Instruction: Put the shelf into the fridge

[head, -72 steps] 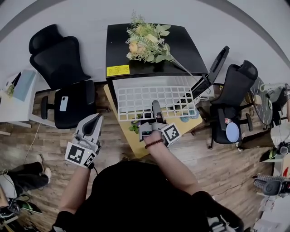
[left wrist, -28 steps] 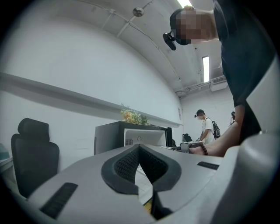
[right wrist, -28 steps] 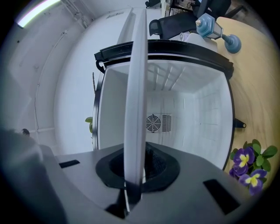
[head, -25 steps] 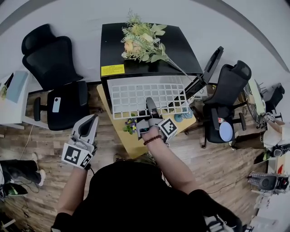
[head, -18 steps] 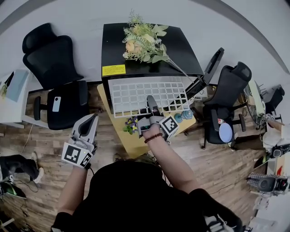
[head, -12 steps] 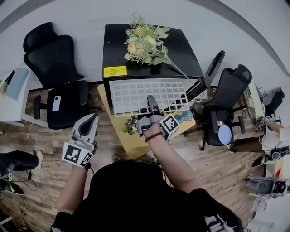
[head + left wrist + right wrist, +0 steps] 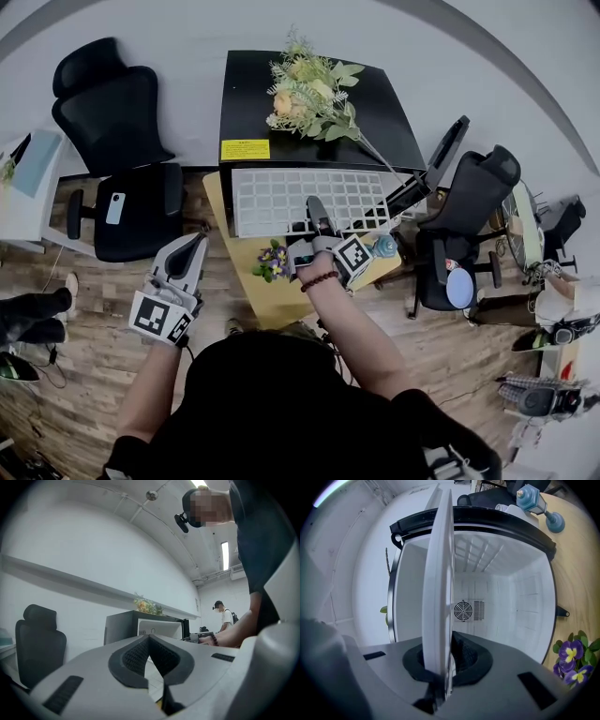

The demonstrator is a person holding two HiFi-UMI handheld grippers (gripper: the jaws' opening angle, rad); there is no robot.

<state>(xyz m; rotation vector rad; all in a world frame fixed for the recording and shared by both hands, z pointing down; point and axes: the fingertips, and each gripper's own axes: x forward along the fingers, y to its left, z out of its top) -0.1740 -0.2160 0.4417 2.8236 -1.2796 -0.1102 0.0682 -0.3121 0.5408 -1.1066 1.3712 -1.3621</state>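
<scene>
A white wire-grid shelf (image 7: 309, 200) lies flat in front of the small black fridge (image 7: 309, 98), its far part inside the open cavity. My right gripper (image 7: 319, 223) is shut on the shelf's near edge. In the right gripper view the shelf (image 7: 440, 573) runs edge-on from my right gripper (image 7: 443, 667) into the white interior (image 7: 497, 592), with a round fan grille on the back wall. The fridge door (image 7: 441, 155) stands open to the right. My left gripper (image 7: 187, 258) hangs to the left, away from the fridge, with its jaws closed on nothing; the left gripper view shows the left gripper (image 7: 150, 660) likewise.
The fridge faces a yellow wooden table (image 7: 239, 277) with purple flowers (image 7: 272, 261) and a blue figurine (image 7: 382, 246). A bouquet (image 7: 309, 89) lies on the fridge top. Black office chairs stand at left (image 7: 117, 159) and right (image 7: 464, 220). Another person (image 7: 226, 618) stands far off.
The shelf has slid further into the fridge; less of the grid shows in front of the opening. My right gripper followed it forward. The left gripper barely moved.
</scene>
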